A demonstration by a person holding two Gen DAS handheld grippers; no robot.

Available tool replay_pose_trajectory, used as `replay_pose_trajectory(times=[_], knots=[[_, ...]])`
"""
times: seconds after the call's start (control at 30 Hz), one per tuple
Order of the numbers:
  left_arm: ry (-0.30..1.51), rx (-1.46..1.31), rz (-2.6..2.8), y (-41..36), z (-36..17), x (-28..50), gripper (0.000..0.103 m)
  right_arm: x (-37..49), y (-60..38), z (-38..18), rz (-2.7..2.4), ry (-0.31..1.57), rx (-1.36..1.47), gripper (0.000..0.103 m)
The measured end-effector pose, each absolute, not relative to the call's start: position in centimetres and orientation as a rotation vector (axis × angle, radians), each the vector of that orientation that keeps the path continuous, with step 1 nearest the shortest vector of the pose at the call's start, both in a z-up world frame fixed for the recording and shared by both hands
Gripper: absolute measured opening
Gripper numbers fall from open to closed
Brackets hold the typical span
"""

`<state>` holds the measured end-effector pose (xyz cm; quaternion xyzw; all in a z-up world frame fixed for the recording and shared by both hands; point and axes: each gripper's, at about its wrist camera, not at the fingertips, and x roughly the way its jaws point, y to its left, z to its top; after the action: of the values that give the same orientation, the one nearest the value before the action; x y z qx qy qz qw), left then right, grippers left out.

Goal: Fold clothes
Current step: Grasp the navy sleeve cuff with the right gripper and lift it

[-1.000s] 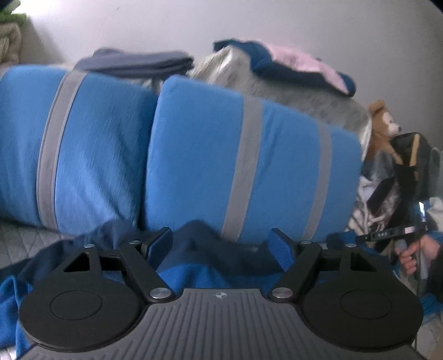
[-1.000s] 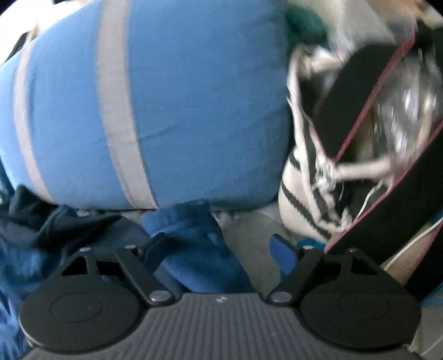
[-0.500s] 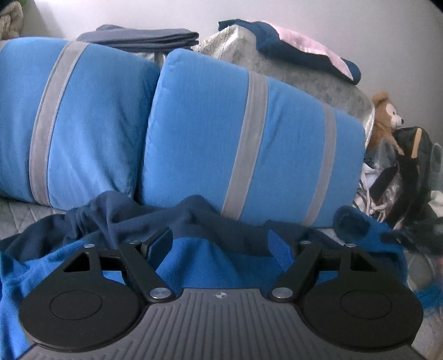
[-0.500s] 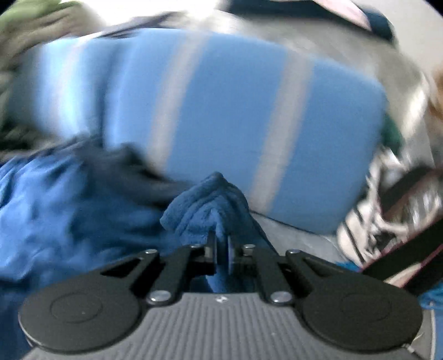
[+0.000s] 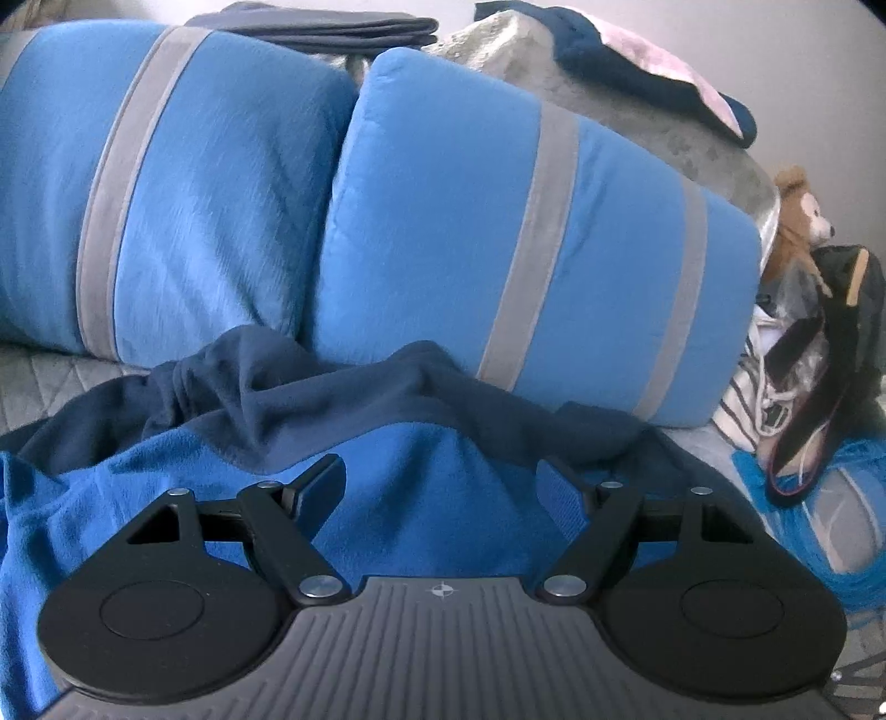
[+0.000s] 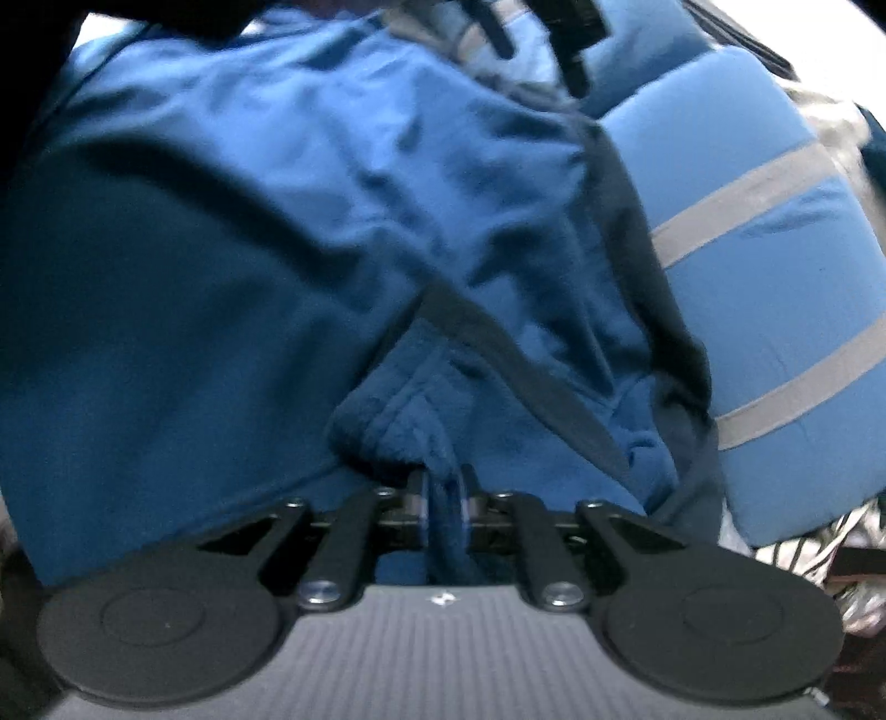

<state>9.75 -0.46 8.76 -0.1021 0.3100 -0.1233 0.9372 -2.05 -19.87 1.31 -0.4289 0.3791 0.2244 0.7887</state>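
A blue fleece garment [image 5: 421, 487] with a dark navy band [image 5: 266, 387] lies crumpled on the bed in front of two blue cushions. My left gripper [image 5: 443, 487] hovers just above its blue body, open, with nothing between the fingers. In the right wrist view the same garment [image 6: 277, 232] fills the frame. My right gripper [image 6: 443, 504] is shut on a bunched blue sleeve end [image 6: 398, 421], which sticks out past the fingertips over the garment's body. A navy seam [image 6: 515, 376] runs diagonally beside the sleeve.
Two blue cushions with grey stripes [image 5: 526, 238] stand behind the garment. Folded clothes [image 5: 332, 25] and a grey blanket pile [image 5: 637, 122] sit above them. A teddy bear [image 5: 797, 216], a black bag [image 5: 819, 376] and striped cloth [image 5: 742, 399] crowd the right side.
My right gripper shut on the blue sleeve end and carried it left, over the garment's body. The left gripper stayed open and dropped slightly closer to the garment.
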Motion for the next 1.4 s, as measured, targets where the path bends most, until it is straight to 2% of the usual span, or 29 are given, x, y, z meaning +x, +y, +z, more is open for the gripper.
replay_pose_trajectory(times=[0.2, 0.27, 0.37, 0.6, 0.73, 0.77, 0.8, 0.9, 1.0, 1.17, 1.4], knots=[[0.645, -0.207, -0.247, -0.5, 8.8, 9.9, 0.076, -3.3, -18.4, 0.4, 0.526, 0.728, -1.203, 0.054], [0.647, -0.210, -0.239, -0.3, 8.8, 10.0, 0.076, -3.5, -17.9, 0.0, 0.562, 0.708, -1.303, 0.058], [0.653, -0.218, -0.231, -0.1, 8.7, 10.1, 0.076, -3.3, -17.1, -0.1, 0.630, 0.706, -1.401, 0.059], [0.660, -0.224, -0.240, 0.3, 8.6, 10.3, 0.076, -1.1, -16.6, -0.8, 0.719, 0.769, -1.436, 0.059], [0.649, -0.230, -0.244, 0.7, 8.9, 9.9, 0.076, -0.3, -16.3, -1.3, 0.743, 0.813, -1.417, 0.053], [0.643, -0.231, -0.245, 0.8, 9.0, 9.8, 0.076, -0.1, -16.3, -1.4, 0.750, 0.825, -1.414, 0.034], [0.637, -0.232, -0.247, 0.9, 9.1, 9.6, 0.076, -0.2, -16.2, -1.3, 0.751, 0.830, -1.405, 0.025], [0.619, -0.239, -0.246, 1.2, 9.6, 9.2, 0.076, -0.6, -16.2, -0.7, 0.735, 0.819, -1.372, 0.017], [0.600, -0.247, -0.241, 1.4, 10.1, 8.8, 0.076, -1.5, -16.2, 1.2, 0.670, 0.750, -1.312, 0.016], [0.573, -0.257, -0.240, 1.7, 11.0, 8.1, 0.076, 0.7, -18.8, 8.6, 0.427, 0.635, -1.022, 0.013], [0.554, -0.251, -0.229, 2.4, 11.4, 7.4, 0.076, 4.8, -31.7, 21.0, -0.071, 0.476, -0.492, 0.012]])
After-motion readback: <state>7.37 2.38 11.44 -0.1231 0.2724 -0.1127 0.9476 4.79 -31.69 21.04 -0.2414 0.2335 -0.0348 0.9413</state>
